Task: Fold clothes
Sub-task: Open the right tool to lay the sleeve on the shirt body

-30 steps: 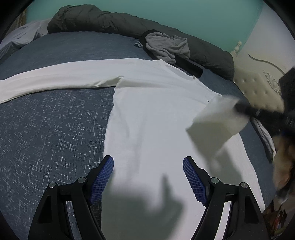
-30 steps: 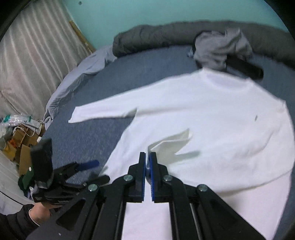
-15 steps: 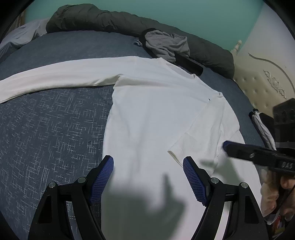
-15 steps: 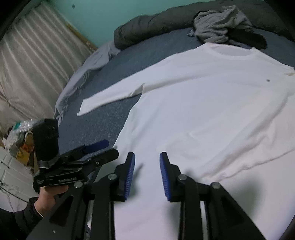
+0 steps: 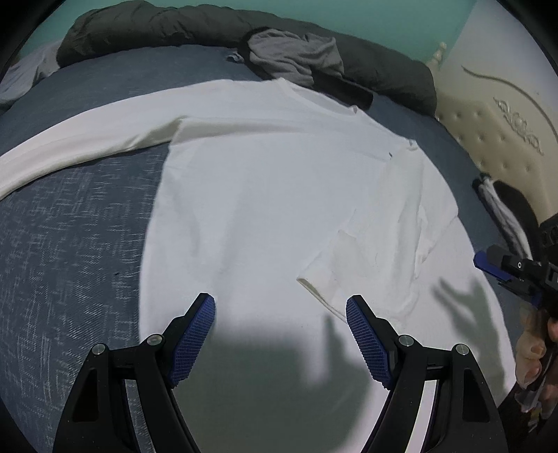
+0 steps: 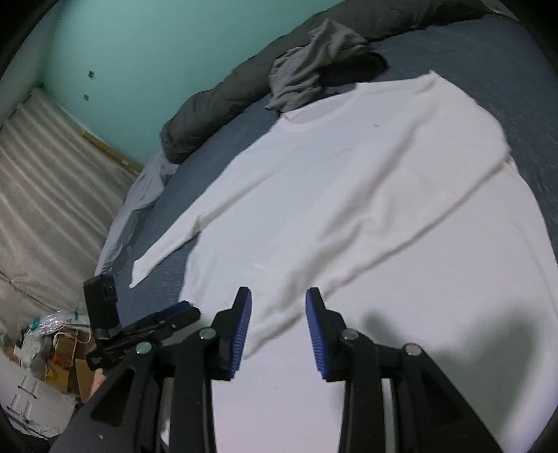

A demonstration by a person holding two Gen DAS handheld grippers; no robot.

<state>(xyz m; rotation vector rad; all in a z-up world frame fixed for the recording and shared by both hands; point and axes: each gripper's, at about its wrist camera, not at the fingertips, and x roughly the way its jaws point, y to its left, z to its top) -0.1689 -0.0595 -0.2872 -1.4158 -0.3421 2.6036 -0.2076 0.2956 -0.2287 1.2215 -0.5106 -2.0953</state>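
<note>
Garment: one white long-sleeved shirt [image 5: 265, 209] lying spread flat on the bed [image 5: 69, 244], neckline toward the far side, hem toward the near edge; flattened this way, most likely, so the folds run straight.

Folded sleeve: one sleeve [image 5: 376, 244] lying doubled across the body on the right, cuff resting near the middle of the cloth; probably placed there as the first fold.

Open sleeve: one sleeve [image 5: 87, 139] stretching out to the left over the blue cover, not yet brought in.

Left claw [image 5: 280, 334]: hovering released over the near hem, jaws standing wide, nothing between the pads [image 5: 195, 331]; seemingly positioned ready for the next pinch.

Right claw [image 6: 278, 324]: jaws opening, grasping nothing, the cuff end of the folded sleeve lying just beyond them untouched; also showing at the right edge of the left wrist view [image 5: 505, 275].

Other laundry: one grey garment [image 5: 296, 55] crumpled at the far side, touching the dark rolled duvet [image 5: 157, 24]; apparently waiting its turn.

Count: two claws, one white shirt, two sleeves with one folded, one grey garment, one duvet.

Stage, judged: early going, left sleeve and body folds remaining.
</note>
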